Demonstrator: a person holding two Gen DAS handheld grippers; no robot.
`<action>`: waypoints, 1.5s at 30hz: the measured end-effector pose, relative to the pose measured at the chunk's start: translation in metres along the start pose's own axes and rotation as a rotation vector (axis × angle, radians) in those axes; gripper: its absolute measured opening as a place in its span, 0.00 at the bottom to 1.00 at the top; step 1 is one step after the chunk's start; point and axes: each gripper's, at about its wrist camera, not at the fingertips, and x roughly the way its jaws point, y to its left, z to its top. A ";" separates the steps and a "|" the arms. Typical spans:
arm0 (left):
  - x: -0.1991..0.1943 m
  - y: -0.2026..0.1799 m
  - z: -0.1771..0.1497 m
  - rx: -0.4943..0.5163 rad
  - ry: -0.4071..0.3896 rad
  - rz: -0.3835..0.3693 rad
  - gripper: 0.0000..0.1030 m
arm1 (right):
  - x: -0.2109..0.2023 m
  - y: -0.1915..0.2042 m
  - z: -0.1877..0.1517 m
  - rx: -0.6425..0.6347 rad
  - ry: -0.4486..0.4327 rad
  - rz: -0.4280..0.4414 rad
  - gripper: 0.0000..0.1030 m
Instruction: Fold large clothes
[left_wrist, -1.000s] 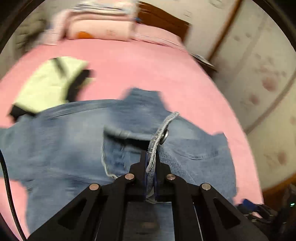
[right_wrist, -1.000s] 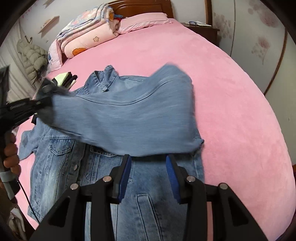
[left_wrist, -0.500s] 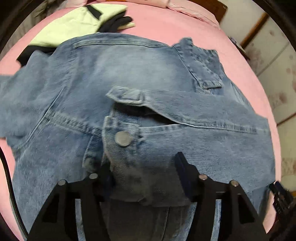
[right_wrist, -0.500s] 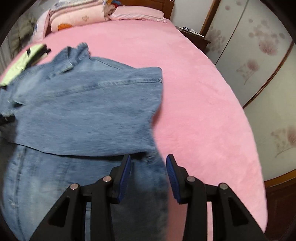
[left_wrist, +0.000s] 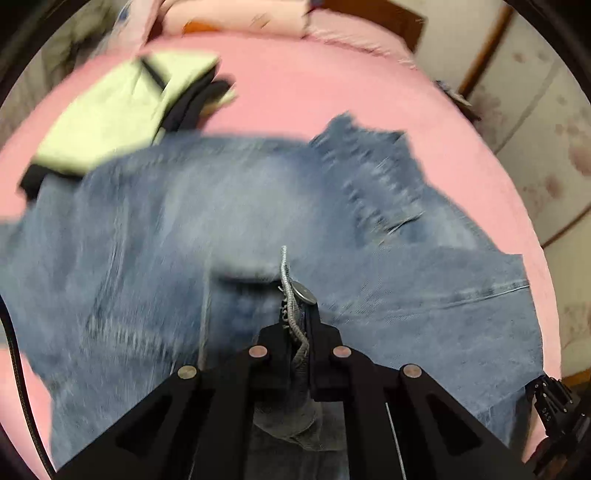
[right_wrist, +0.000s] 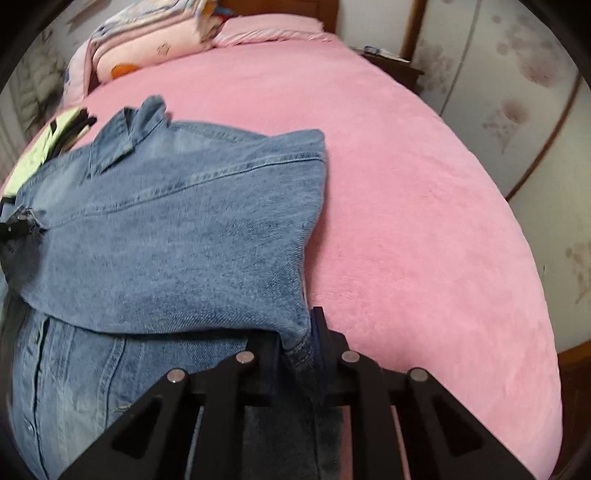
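The denim jacket lies spread on the pink bed. The left gripper has its jaws clenched on a cuff edge; the right gripper, jaws just closing, pinches a folded corner.

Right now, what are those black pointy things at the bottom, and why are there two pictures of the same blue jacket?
Those black things are grippers, like big tweezers. A person holds one in each hand, and each carries a small camera looking along its two fingers. That gives two pictures, one from each hand. The left gripper is shut on a frayed edge of the denim jacket, beside a metal button. The right gripper has just been closing and pinches a corner of the jacket's folded-over part. The jacket lies on a pink bed. A yellow-green and black garment lies beside it, and folded bedding sits at the bed's far end.
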 end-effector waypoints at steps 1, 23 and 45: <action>-0.006 -0.007 0.006 0.022 -0.030 -0.007 0.03 | -0.002 0.001 0.000 0.012 -0.007 -0.009 0.13; 0.005 0.089 -0.009 -0.194 0.123 -0.141 0.69 | 0.003 0.011 0.000 0.013 0.033 -0.037 0.14; 0.061 0.059 0.047 -0.027 0.247 -0.159 0.10 | 0.008 0.017 -0.002 0.002 0.027 -0.081 0.16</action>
